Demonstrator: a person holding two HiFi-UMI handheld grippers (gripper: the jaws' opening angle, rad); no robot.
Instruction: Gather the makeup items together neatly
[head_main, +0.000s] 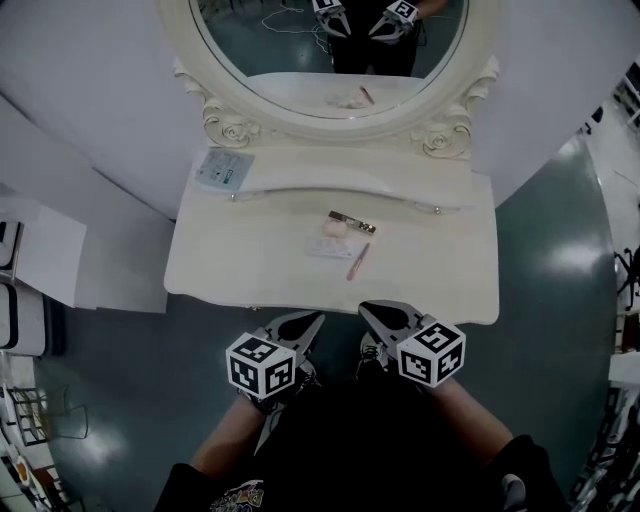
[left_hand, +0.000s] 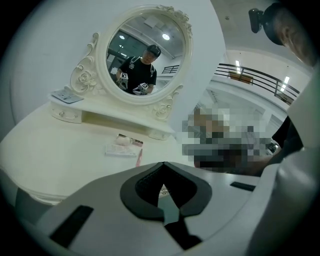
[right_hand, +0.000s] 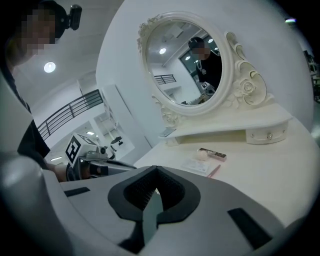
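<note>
**Cream dressing table, both grippers shut and empty**

Cream-painted and carved, the dressing table (head_main: 230, 262) stood against the wall under its oval mirror (head_main: 300, 55). The makeup items lay in a loose cluster near the middle of the tabletop, just in front of the raised shelf. A narrow eyeshadow palette (head_main: 352, 222) sat at the back, with a pale pink sponge (head_main: 335, 230) touching its near edge. A flat white packet (head_main: 328, 248) lay just in front of the sponge, and a pink pencil (head_main: 358, 262) rested at the packet's right corner, angled toward the front edge. A blue-and-white sachet (head_main: 224, 168) lay well apart from them, at the shelf's left end. The left gripper (head_main: 312, 322) and the right gripper (head_main: 368, 310) hovered side by side at the table's front edge, short of the items. Each had its jaws fully together, with nothing between them.
</note>
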